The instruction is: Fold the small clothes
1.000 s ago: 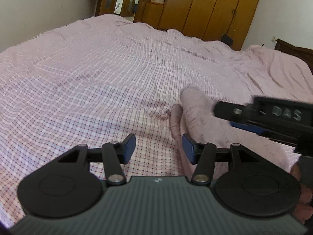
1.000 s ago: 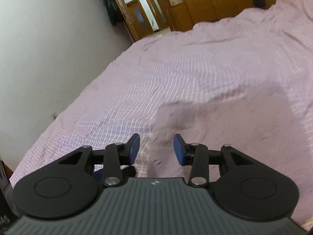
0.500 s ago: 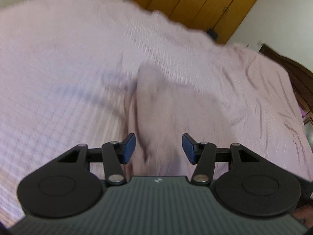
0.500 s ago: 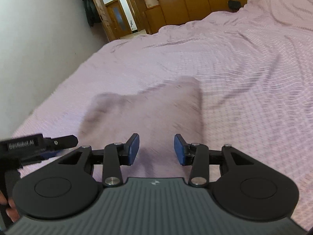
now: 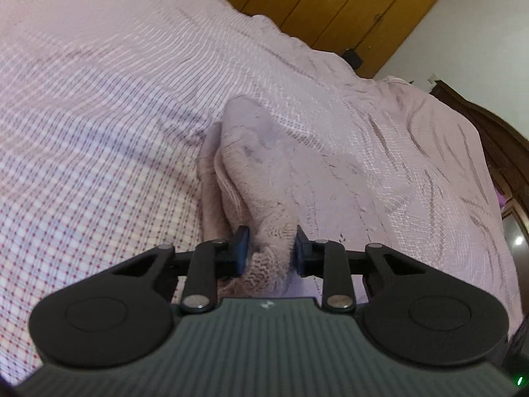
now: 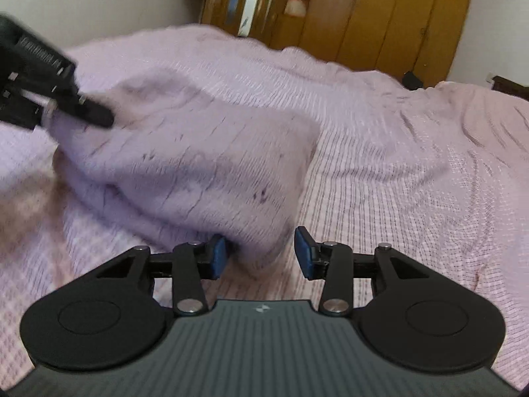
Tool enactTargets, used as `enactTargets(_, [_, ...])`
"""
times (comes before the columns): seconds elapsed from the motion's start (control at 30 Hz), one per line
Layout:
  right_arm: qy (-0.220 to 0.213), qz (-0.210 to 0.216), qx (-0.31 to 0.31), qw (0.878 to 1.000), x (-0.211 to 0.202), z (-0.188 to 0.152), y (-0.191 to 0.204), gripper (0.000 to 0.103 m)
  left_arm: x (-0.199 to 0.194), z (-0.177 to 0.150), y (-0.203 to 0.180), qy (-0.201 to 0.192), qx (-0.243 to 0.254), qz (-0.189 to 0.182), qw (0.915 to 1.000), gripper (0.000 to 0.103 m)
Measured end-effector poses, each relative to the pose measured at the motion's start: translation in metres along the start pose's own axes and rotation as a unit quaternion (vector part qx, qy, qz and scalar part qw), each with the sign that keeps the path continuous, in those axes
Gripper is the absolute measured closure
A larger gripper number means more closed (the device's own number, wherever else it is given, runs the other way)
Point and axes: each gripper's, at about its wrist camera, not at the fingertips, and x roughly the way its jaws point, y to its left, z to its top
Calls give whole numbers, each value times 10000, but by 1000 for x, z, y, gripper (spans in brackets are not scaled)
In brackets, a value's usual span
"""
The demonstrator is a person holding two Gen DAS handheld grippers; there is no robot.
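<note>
Both grippers have come down onto the pink knitted garment (image 5: 264, 172) since a second ago, when their fingers stood wider and hung above the bedspread with nothing between them. Now the left gripper (image 5: 269, 251) has the ribbed corner of the garment bunched between its blue pads (image 5: 241, 248); its jaws are closing and the knit fills the gap from pad to pad, so it appears gripped. Ahead of those fingers the garment runs away in a long folded ridge, lying on the pink checked bedspread (image 5: 99, 132), which spreads to either side of the fingers.

In the right wrist view, the right gripper (image 6: 261, 253) is also closing. A rounded corner of the garment (image 6: 205, 165) sits between its fingers, pressed against the left pad (image 6: 218, 258), while the other pad (image 6: 302, 251) stands just clear of the cloth, though blur makes that edge hard to judge. Beyond and to the left of these fingers the left gripper (image 6: 96, 115) shows as a dark smear at the garment's far edge. Past the fingertips, at the far end of the bed, stands a brown wooden wardrobe (image 6: 380, 16).
</note>
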Motion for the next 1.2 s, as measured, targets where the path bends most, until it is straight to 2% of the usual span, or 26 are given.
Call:
enactTargets(0.03, [-48, 63, 168, 9998, 0, 0, -5, 77, -2, 0, -1, -18, 68, 60, 10000, 74])
enactTargets(0.07, [-96, 116, 365, 9992, -2, -1, -12, 80, -3, 1, -1, -26, 83, 157, 9998, 74])
enactTargets(0.13, [4, 153, 876, 9960, -1, -3, -27, 83, -3, 0, 5, 22, 8, 295, 9996, 75])
enactTargets(0.2, [310, 273, 1338, 9902, 2, -7, -40, 84, -1, -4, 9, 98, -10, 273, 9996, 75])
enactTargets(0.33, [663, 211, 1304, 9890, 9, -16, -40, 86, 15, -19, 3, 216, 430, 475, 9977, 75])
enactTargets(0.43, [691, 394, 1283, 9885, 1, -22, -44, 86, 11, -15, -1, 205, 343, 486, 9980, 72])
enactTargets(0.53, [825, 363, 1149, 9893, -13, -24, -48, 86, -3, -9, 5, 163, 118, 373, 9991, 71])
enactTargets(0.67, [658, 453, 1360, 9875, -29, -14, -59, 86, -18, -7, 16, 102, -118, 175, 9997, 72])
enactTargets(0.77, [416, 454, 1434, 9878, -42, -7, -62, 85, -21, -12, 15, 165, 12, 246, 9996, 71])
enactTargets(0.83, [267, 576, 1257, 9900, -48, -1, -54, 85, -19, -15, 17, 252, 51, 284, 9993, 62])
enactTargets(0.9, [91, 721, 898, 9933, -53, 2, -38, 85, -19, -17, 22, 279, -22, 292, 9992, 59])
enactTargets(1.0, [-274, 907, 64, 9955, -60, 7, -6, 84, -32, -17, 27, 264, -204, 103, 9994, 61])
enactTargets(1.07, [-511, 1002, -708, 9911, -58, 10, 21, 79, -45, -18, 29, 210, -278, 7, 9994, 61])
enactTargets(1.2, [-557, 1172, -1660, 9775, -49, 14, 72, 79, -61, -20, 34, 137, -342, 8, 9993, 53])
